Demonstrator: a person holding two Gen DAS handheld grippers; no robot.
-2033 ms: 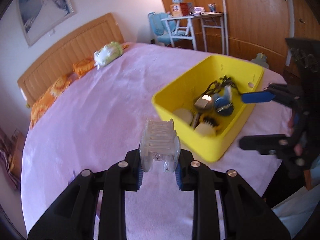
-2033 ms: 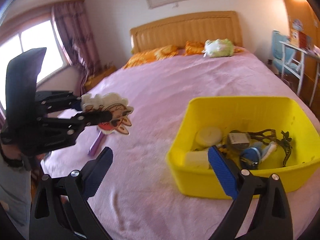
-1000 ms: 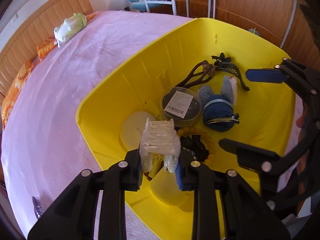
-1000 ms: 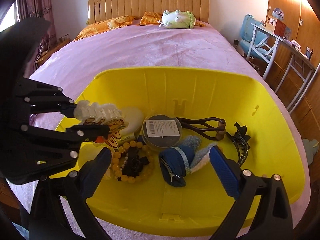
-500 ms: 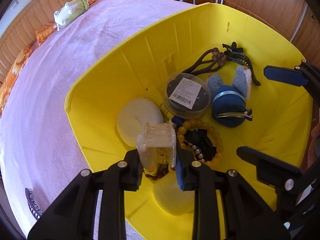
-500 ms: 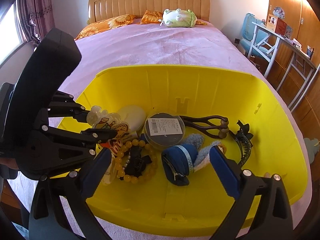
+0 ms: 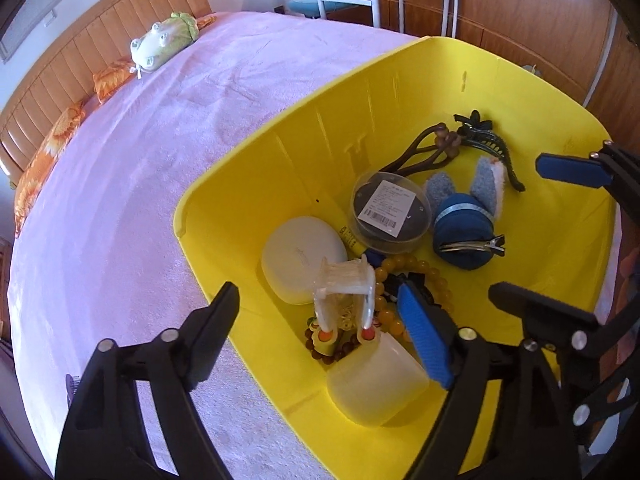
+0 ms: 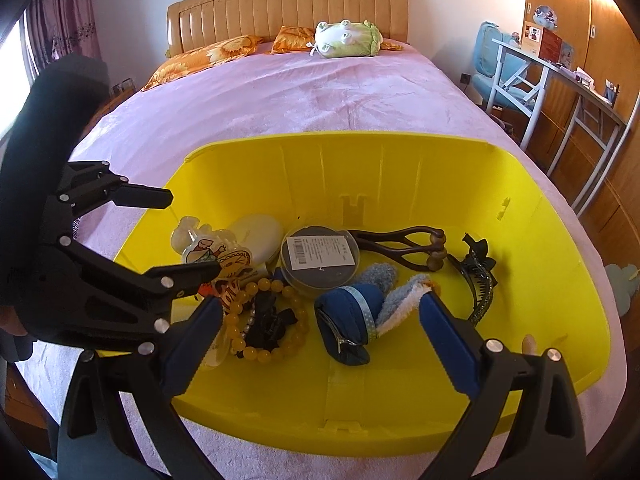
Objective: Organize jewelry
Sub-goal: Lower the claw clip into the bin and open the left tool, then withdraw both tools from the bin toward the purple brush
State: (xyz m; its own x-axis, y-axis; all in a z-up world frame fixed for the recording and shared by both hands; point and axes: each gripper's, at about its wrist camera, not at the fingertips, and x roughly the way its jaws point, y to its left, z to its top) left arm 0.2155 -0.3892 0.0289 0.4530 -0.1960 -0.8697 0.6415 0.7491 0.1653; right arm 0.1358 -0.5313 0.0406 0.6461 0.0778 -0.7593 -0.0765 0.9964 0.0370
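Observation:
A yellow bin (image 7: pixel 312 120) (image 8: pixel 400 168) stands on the pink bed. My left gripper (image 7: pixel 320 312) (image 8: pixel 188 234) is open over its left end. The clear hair claw clip with a cartoon face (image 7: pixel 346 292) (image 8: pixel 204 248) lies free in the bin on an amber bead bracelet (image 7: pixel 412 272) (image 8: pixel 276 332). My right gripper (image 8: pixel 320 332) (image 7: pixel 532 224) is open and empty over the bin's near side. Also inside are a round clear box with a label (image 8: pixel 320 258), a blue fuzzy hair clip (image 8: pixel 352 316), a dark claw clip (image 8: pixel 480 280) and a white oval case (image 7: pixel 300 256).
A purple comb (image 7: pixel 72 388) lies on the bed left of the bin. A green plush toy (image 8: pixel 346 38) and orange pillows (image 8: pixel 224 54) sit by the wooden headboard. A white desk (image 8: pixel 560 80) and a blue chair (image 8: pixel 500 76) stand to the right of the bed.
My left gripper carried the clear claw clip from over the bed to the bin, then opened and let it drop inside. My right gripper stayed open over the bin.

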